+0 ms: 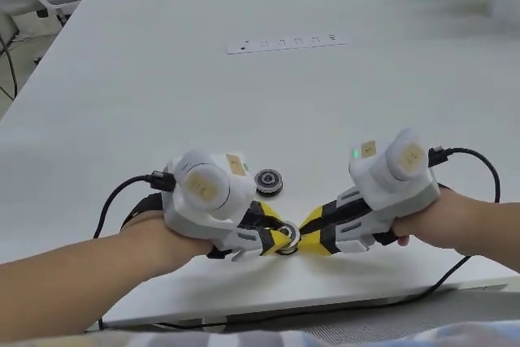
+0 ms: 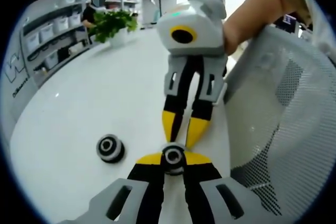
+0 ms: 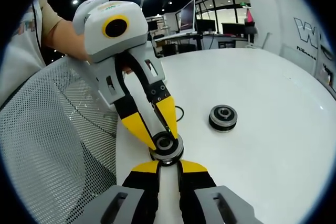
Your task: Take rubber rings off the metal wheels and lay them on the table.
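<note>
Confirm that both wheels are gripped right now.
No: one wheel sits between the left gripper and right gripper, while the other wheel lies apart on the table.

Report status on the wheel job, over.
Left gripper shut on a metal wheel. Right gripper tips at its rim, grip on the rubber ring unclear. Second wheel lies apart on the table, not in the way.

Left gripper (image 1: pixel 279 239), right gripper (image 1: pixel 311 227): white, yellow-tipped
</note>
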`<state>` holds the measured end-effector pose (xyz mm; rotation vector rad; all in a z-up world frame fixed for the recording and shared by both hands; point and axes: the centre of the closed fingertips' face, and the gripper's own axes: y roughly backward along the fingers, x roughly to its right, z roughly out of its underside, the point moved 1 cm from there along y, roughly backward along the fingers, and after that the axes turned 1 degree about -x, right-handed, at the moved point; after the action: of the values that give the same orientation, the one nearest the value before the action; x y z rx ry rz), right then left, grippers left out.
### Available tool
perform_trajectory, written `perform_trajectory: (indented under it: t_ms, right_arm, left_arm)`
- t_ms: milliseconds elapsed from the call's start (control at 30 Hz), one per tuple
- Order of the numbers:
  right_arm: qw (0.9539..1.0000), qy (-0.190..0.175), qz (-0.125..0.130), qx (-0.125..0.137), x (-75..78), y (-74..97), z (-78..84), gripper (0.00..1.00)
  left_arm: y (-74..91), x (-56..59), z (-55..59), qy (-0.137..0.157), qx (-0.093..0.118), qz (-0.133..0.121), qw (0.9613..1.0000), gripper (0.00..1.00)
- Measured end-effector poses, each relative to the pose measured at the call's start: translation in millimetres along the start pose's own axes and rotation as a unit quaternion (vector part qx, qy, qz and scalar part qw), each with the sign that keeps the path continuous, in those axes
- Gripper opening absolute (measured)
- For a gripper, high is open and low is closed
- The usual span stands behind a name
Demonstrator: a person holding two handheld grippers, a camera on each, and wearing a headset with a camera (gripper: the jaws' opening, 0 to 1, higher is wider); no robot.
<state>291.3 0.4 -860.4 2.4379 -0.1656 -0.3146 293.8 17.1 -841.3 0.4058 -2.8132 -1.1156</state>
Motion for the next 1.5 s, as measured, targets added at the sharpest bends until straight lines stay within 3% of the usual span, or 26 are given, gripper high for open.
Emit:
perform_trajectory:
  t_ms: [200,600,767,867,1133,1167,1200,1300,1333,1500]
  right_arm:
    - [0.9999,-0.013,0.005,-0.008,-1.7,1.5,2.0,0.04]
    - [0.9965,-0.084,0.009,-0.001,1.9,1.8,2.2,0.00]
    - [0.9901,-0.140,0.001,0.012,4.1,3.4,2.9,0.00]
    - [0.9901,-0.140,0.002,0.015,3.7,4.8,2.4,0.00]
    - [0.9847,-0.170,0.007,0.036,6.8,10.4,-2.3,0.00]
    - [0.9839,-0.175,0.003,0.039,7.0,11.8,-3.2,0.00]
    - [0.9784,-0.199,-0.003,0.057,7.3,12.5,-8.1,0.00]
    - [0.9792,-0.196,-0.001,0.053,7.4,11.8,-5.9,0.00]
    - [0.9765,-0.207,-0.004,0.058,7.6,12.1,-7.6,0.00]
    - [0.9738,-0.218,-0.002,0.064,8.1,11.8,-8.8,0.00]
  left_arm:
    - [-0.1,0.4,0.4,0.002,0.002,-0.005,1.0000,0.14]
    - [-0.1,0.3,1.3,0.004,0.002,-0.010,0.9999,0.14]
    - [0.0,0.6,1.1,0.003,0.005,-0.011,0.9999,0.14]
    - [0.0,0.9,1.4,0.000,0.004,-0.014,0.9999,0.14]
    - [0.3,1.1,2.0,0.000,0.004,-0.013,0.9999,0.14]
    - [0.3,1.1,2.1,0.000,0.004,-0.012,0.9999,0.14]
    - [0.4,1.2,2.2,0.000,0.004,-0.012,0.9999,0.14]
    - [0.5,1.5,2.4,0.000,0.003,-0.011,0.9999,0.14]
    - [0.5,1.6,2.5,-0.001,0.003,-0.012,0.9999,0.14]
    - [1.7,2.8,3.8,-0.006,0.001,-0.009,0.9999,0.13]
